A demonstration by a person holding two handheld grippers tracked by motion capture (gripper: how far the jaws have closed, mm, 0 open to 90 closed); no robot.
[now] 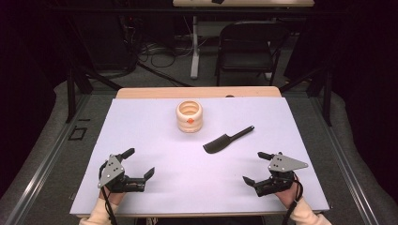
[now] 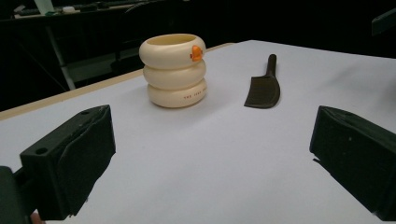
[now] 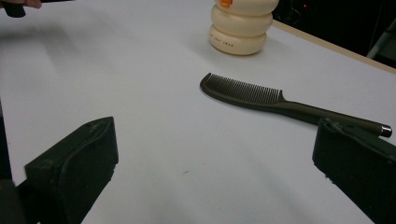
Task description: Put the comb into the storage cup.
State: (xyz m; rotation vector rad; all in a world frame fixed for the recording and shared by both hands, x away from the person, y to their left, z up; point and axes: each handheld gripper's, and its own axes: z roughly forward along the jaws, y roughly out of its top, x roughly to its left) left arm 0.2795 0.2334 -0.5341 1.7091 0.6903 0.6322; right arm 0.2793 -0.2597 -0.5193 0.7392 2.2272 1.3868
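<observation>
– So where does it stand?

– Nothing is picked up yet, as far as I can judge. The black comb (image 1: pixel 228 139) lies flat on the tabletop (image 1: pixel 155 140), just in front and to the right of the cream ringed holder (image 1: pixel 189 116), apart from it. Its handle points away toward the far right, its teeth end toward the person.

– And the claws?

– Both released, jaws wide, nothing between them. The left claw (image 1: pixel 139 163) hovers well in front of the holder and off to its left; the right claw (image 1: pixel 259 167) hovers well in front and to its right, nearer the comb than the other one is. Neither touches a thing.

– What's left, then?

– My guess is the comb goes into the holder, which stands upright with its mouth open on top and a small orange mark on the upper ring. So all of it remains: reach, pinch, lift, drop in.

– Anything in the way?

– Not between the right claw and the comb; the white sheet is bare there. The comb lies low and flat, which may make the pinch awkward. Behind the holder, past the tabletop's wooden edge, stand a folding chair (image 1: pixel 248 44) and some cables on the floor, well clear.
</observation>
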